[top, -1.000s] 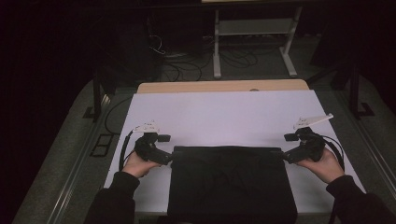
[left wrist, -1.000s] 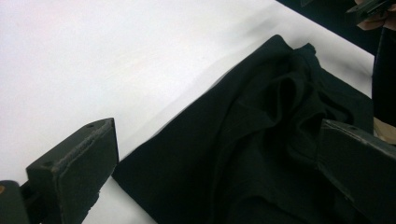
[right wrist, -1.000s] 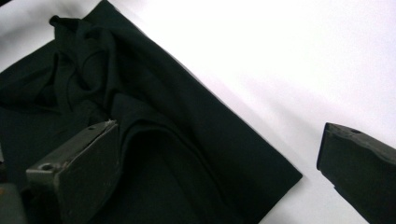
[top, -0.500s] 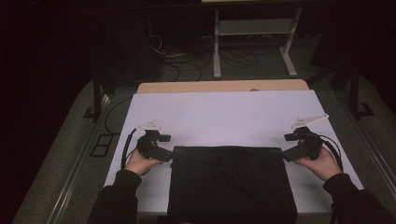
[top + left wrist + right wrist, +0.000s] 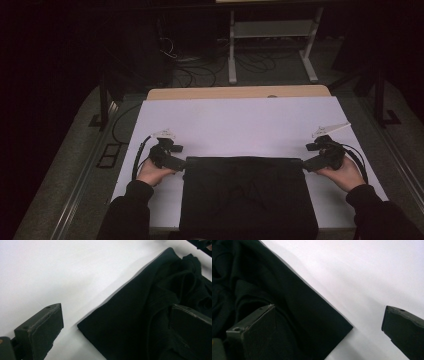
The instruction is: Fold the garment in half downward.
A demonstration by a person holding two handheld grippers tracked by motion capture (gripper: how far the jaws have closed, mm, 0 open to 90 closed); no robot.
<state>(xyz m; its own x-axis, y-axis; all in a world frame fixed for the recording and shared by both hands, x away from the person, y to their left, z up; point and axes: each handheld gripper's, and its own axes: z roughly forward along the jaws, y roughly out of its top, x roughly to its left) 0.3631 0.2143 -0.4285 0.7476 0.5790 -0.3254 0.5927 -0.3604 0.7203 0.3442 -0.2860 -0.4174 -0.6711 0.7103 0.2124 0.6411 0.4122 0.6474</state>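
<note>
A black cloth (image 5: pixel 247 195), folded into a rectangle, lies on the white table top (image 5: pixel 240 125) at the near edge. My left gripper (image 5: pixel 179 162) sits at the cloth's far left corner. In the left gripper view my left gripper (image 5: pixel 115 315) is open, one jaw over the bare table and the other over the black cloth (image 5: pixel 150 302), so the corner lies between them. My right gripper (image 5: pixel 307 164) sits at the far right corner. The right gripper view shows my right gripper (image 5: pixel 329 312) open and straddling that corner of the cloth (image 5: pixel 262 277) the same way.
The white table top stretches far ahead of the cloth, with a wooden strip (image 5: pixel 240 92) along its far edge. Beyond it stand a white metal frame (image 5: pixel 272 35) and floor cables (image 5: pixel 195 65). A cable (image 5: pixel 140 155) trails from the left gripper.
Both hands have shifted only slightly at the cloth's far corners. The cloth lies where it was.
</note>
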